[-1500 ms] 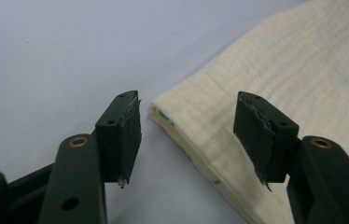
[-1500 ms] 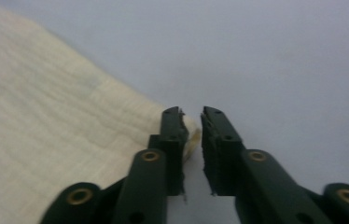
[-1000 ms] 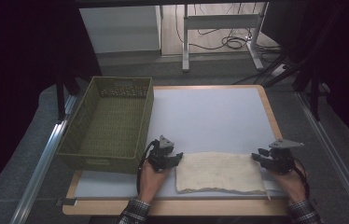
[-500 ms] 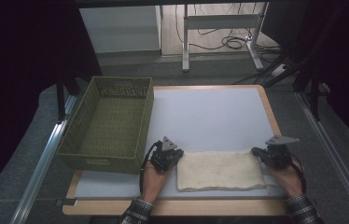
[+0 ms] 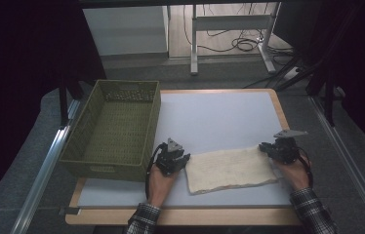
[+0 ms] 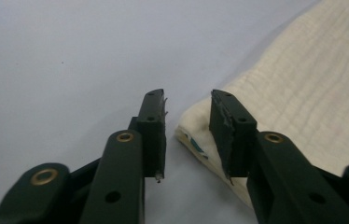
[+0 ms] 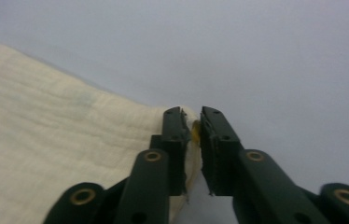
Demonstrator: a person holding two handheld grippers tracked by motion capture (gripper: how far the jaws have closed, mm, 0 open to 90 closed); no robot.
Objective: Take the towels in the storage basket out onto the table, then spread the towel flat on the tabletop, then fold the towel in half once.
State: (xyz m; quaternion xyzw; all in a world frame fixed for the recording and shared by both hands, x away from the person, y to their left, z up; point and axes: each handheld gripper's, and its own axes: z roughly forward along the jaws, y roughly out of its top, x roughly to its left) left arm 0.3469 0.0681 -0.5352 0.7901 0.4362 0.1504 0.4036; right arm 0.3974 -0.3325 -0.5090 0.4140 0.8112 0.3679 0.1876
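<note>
Crinkled cream cloth (image 5: 230,169) – soft, matt – on smooth white tabletop (image 5: 219,117); woven green basket (image 5: 114,129).

A cream cloth (image 5: 231,169) with a fine crinkled weave is seen on a pale grey-white table (image 5: 219,119) edged in light wood. An olive-green basket (image 5: 114,129) with a woven mesh pattern is shown beside it. The left gripper (image 6: 187,114) and the right gripper (image 7: 191,122) are seen in black, with brass-coloured rivets. A black-and-white plaid sleeve (image 5: 312,212) is worn. A small blue mark (image 6: 196,144) is visible on the cloth's corner.
</note>
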